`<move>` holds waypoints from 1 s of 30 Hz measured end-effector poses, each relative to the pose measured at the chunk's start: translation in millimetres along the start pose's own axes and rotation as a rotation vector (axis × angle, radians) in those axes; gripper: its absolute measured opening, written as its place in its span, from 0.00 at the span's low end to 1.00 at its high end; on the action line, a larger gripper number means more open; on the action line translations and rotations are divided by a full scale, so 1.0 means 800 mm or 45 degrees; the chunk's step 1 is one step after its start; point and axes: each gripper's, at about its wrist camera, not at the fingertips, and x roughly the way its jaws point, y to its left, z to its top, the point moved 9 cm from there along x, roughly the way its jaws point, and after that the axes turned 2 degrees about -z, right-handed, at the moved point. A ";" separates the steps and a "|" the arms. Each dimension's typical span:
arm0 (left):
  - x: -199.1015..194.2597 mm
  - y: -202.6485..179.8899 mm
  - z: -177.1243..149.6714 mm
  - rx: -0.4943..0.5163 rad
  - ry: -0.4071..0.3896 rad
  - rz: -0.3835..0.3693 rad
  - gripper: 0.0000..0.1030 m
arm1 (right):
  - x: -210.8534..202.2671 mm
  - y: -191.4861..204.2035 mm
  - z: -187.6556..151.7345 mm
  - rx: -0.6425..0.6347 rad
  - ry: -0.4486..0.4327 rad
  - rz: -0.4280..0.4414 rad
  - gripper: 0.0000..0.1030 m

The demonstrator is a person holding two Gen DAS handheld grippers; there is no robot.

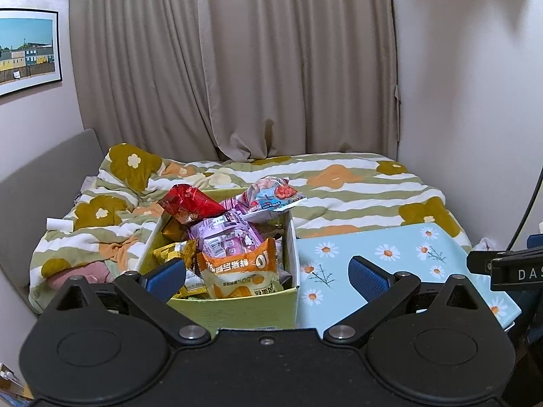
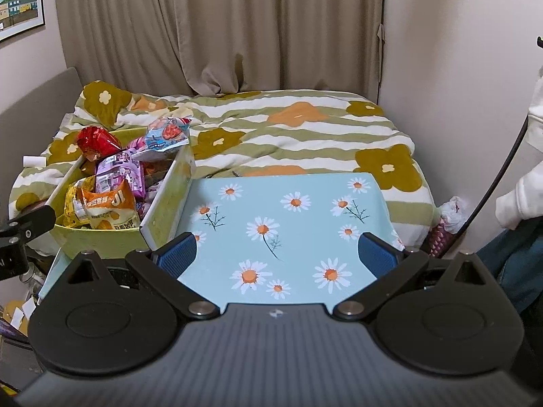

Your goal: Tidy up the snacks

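Hovering with jaws spread wide and holding nothing, the left gripper faced the green box, while the right gripper, equally spread and bare, hung over the daisy-print table. All visible snacks sat heaped in the box: a crinkly orange packet, a purple pouch, a shiny red foil bag and a pale packet draped over the rim. This fits a packed box or one awaiting sorting. Slippery film packets would suit a pinch at a flat sealed edge.
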 end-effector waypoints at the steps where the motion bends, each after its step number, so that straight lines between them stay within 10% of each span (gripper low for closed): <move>1: -0.001 -0.001 -0.001 0.001 0.000 0.000 1.00 | -0.001 0.000 0.000 -0.001 -0.001 -0.001 1.00; 30: -0.005 0.003 -0.001 -0.001 -0.014 0.006 1.00 | 0.003 0.005 0.003 0.000 0.000 0.001 1.00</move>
